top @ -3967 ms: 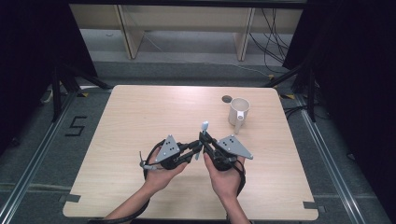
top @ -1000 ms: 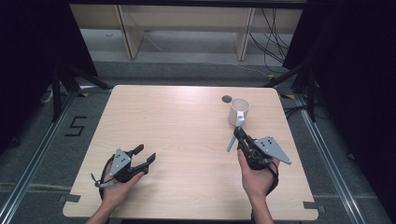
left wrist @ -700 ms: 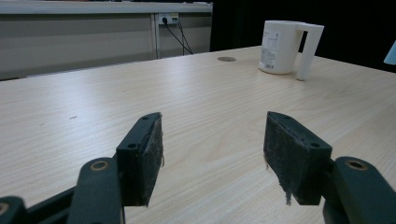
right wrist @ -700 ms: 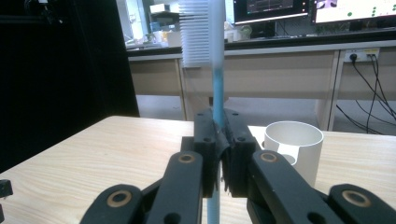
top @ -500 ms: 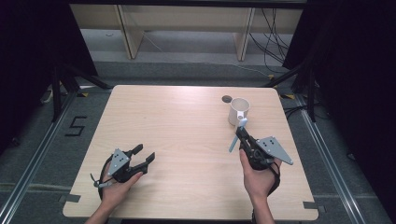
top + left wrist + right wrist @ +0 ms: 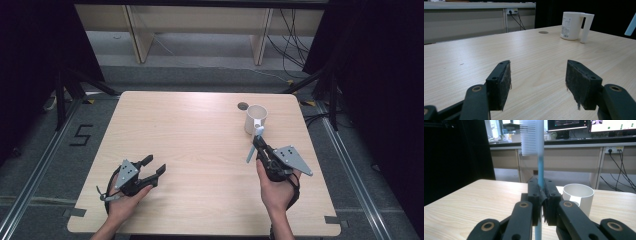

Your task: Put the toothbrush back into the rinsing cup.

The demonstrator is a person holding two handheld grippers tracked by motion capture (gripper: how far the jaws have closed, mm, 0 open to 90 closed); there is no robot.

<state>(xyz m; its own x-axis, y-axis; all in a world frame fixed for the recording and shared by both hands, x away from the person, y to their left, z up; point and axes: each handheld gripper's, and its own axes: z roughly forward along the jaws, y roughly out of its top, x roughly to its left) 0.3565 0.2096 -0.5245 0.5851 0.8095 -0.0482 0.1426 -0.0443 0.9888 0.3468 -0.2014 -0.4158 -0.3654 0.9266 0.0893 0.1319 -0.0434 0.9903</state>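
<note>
Clamping slim blue bristled toothbrush (image 6: 539, 167): right claw (image 6: 540, 195) | left claw (image 6: 537, 82) apart, felt-padded

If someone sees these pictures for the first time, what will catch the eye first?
The right gripper clamps a light blue toothbrush with its bristles up. Just beyond it, a white mug stands near the table's far right corner. The left gripper rests open on the table, near the front left.

Mug (image 6: 255, 119) at table's (image 6: 200, 130) far right — toothbrush (image 6: 254, 145) just before it
</note>
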